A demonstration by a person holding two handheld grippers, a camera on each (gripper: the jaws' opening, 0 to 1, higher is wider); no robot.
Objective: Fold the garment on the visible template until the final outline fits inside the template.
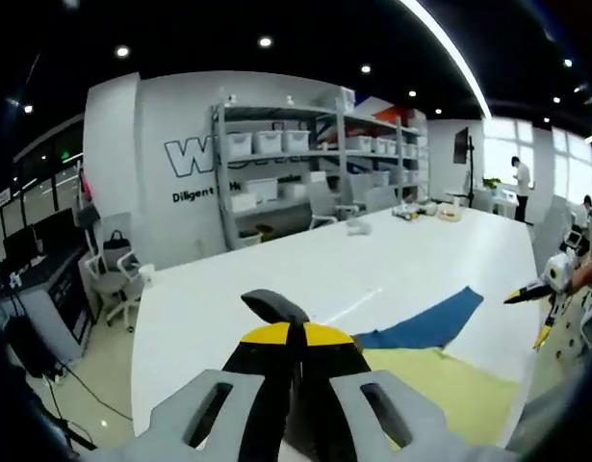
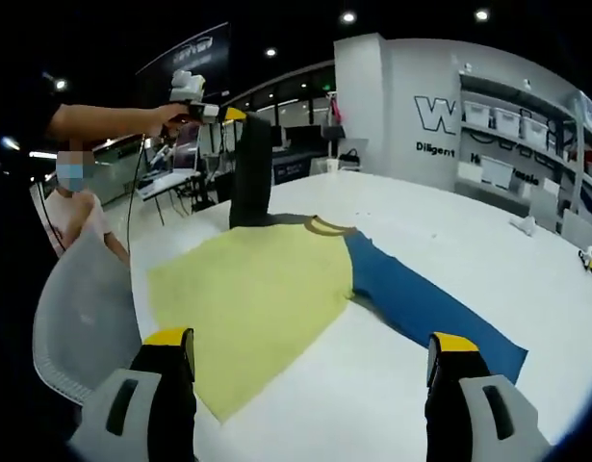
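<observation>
Jaws of the left gripper [image 1: 294, 332] pinch a dark sleeve [image 2: 249, 173] of the garment [image 2: 267, 289], while the right gripper [image 2: 310, 361] gapes wide, empty.

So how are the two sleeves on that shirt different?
The dark sleeve is lifted off the white table, pinched in the left hand-held gripper, while the blue sleeve lies flat on it. The dark sleeve hangs straight down in a narrow strip; the blue sleeve spreads out wide, away from the yellow body. Nothing holds the blue sleeve: the right hand-held gripper is open above the shirt. Both sleeves join the same yellow body.
</observation>
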